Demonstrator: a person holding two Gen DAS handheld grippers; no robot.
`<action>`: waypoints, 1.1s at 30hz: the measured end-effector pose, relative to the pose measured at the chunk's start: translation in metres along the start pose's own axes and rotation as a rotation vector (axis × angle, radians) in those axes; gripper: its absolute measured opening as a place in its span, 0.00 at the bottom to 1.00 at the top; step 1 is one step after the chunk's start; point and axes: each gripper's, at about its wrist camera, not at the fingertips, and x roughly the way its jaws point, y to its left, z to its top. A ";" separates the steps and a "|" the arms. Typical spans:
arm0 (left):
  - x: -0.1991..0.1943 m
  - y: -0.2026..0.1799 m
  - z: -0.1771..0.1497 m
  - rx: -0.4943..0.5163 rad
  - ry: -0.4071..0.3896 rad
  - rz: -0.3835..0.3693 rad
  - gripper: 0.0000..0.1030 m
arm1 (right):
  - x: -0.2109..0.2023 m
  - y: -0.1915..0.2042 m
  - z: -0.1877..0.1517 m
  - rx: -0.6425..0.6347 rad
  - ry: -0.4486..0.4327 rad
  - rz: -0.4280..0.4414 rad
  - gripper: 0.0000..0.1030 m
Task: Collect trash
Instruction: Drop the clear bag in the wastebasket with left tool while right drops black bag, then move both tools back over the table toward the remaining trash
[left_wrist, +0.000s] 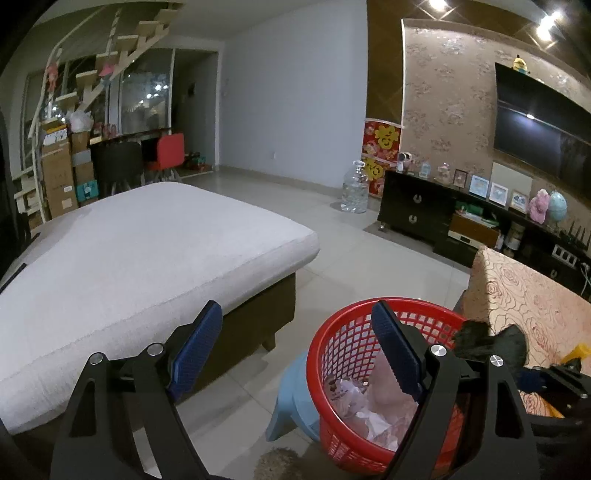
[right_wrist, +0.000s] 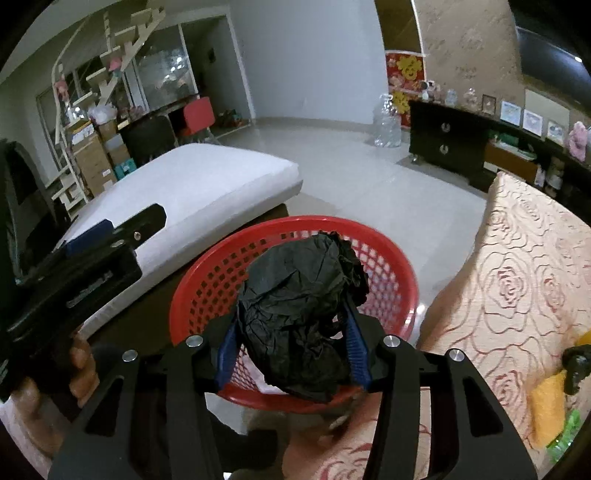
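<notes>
One crumpled black bag (right_wrist: 303, 314) | clamped in right gripper (right_wrist: 291, 349) over red basket (right_wrist: 207, 280) | left gripper (left_wrist: 295, 354) spread, empty | basket holds apparently paper scraps (left_wrist: 365, 410)

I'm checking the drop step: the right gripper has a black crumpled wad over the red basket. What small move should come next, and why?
Probably open the right gripper and let go. Its fingers clamp the black wad, which hangs above the red basket, inside its rim, so it should fall in with the paper trash already there. The left gripper is open and empty.
</notes>
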 end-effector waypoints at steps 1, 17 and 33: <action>0.000 0.001 0.000 -0.002 -0.001 -0.001 0.78 | 0.003 0.002 0.000 -0.003 0.006 0.004 0.52; 0.001 -0.004 -0.002 0.013 -0.014 -0.008 0.78 | -0.014 -0.011 -0.016 0.035 -0.006 -0.015 0.70; -0.007 -0.024 -0.007 0.067 -0.027 -0.034 0.80 | -0.047 -0.040 -0.033 0.068 -0.051 -0.132 0.72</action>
